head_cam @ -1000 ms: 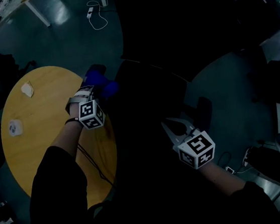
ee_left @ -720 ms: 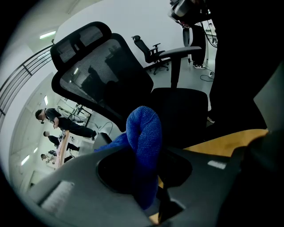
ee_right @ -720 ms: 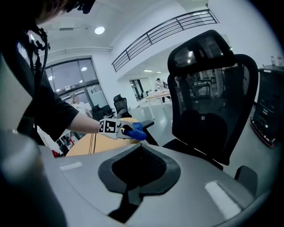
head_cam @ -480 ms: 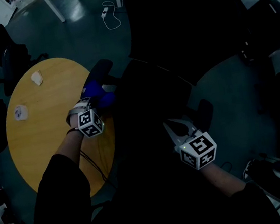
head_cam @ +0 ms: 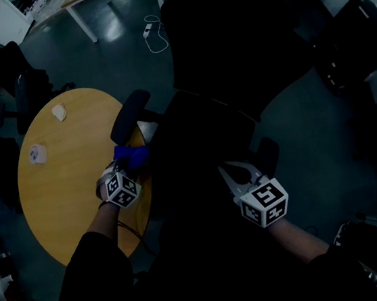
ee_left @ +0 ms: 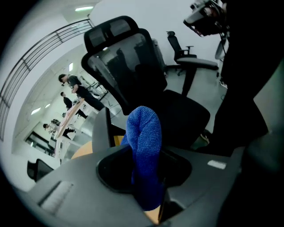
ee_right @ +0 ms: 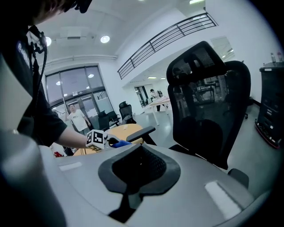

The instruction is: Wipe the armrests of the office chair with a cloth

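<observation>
Dimly — cloth [head_cam: 132, 156] perhaps touching armrest [head_cam: 130, 116], contact unclear.

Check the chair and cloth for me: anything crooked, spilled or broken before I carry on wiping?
Nothing stands out. The blue cloth is pinched in the left hand-held gripper, near the armrest on that side; the right hand-held gripper is shut and empty. No spill or damage shows, though the head view is dark.

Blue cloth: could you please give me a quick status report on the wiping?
Left tongs shut on blue cloth. Right tongs shut, empty, beside right-side armrest. Cloth at near end of left-side armrest, contact unclear. Nothing in the way.
</observation>
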Demonstrator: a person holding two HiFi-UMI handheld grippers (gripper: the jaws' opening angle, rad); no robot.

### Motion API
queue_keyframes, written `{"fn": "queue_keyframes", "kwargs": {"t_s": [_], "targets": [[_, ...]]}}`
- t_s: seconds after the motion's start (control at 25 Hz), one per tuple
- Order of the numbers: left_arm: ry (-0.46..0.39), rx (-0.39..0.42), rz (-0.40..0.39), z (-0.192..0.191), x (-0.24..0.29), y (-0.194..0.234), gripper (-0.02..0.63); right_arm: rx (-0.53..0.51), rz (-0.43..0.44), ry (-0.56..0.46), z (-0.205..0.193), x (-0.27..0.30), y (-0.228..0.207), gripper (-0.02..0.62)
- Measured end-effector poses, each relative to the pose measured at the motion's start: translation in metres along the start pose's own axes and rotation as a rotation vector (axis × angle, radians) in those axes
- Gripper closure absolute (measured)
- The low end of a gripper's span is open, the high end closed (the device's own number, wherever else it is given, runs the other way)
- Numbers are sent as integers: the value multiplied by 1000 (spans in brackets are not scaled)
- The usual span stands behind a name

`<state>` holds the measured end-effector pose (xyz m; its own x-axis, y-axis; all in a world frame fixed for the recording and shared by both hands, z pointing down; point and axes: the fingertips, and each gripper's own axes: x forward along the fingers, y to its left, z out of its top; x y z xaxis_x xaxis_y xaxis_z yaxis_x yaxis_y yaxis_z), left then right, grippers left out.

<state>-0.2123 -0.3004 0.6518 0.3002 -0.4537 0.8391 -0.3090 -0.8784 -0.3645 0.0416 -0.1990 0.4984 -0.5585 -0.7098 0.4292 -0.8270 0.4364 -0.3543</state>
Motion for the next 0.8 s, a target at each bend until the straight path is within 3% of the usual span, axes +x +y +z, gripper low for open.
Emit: {"fn": "queue_keyframes", "kwargs": {"t_s": [0.16, 0.24, 0.32, 0.52, 0.8], "targets": [[-160, -314, 124, 43, -33, 27, 485, 8, -20, -50, 11, -13, -10, 590], [-243, -374, 147, 78, -43, 27, 485, 16, -32, -77, 14, -29, -17, 591], [-322, -363, 133, 121, -46, 20, 485, 31, -60, -103, 12, -52, -27, 591], [-475, -248, 72, 229, -49, 3, 485, 63, -136, -176, 7, -103, -45, 591], [-544, -138, -15, 317, -41, -37, 485, 146, -234, -255, -15, -157, -68, 591]]}}
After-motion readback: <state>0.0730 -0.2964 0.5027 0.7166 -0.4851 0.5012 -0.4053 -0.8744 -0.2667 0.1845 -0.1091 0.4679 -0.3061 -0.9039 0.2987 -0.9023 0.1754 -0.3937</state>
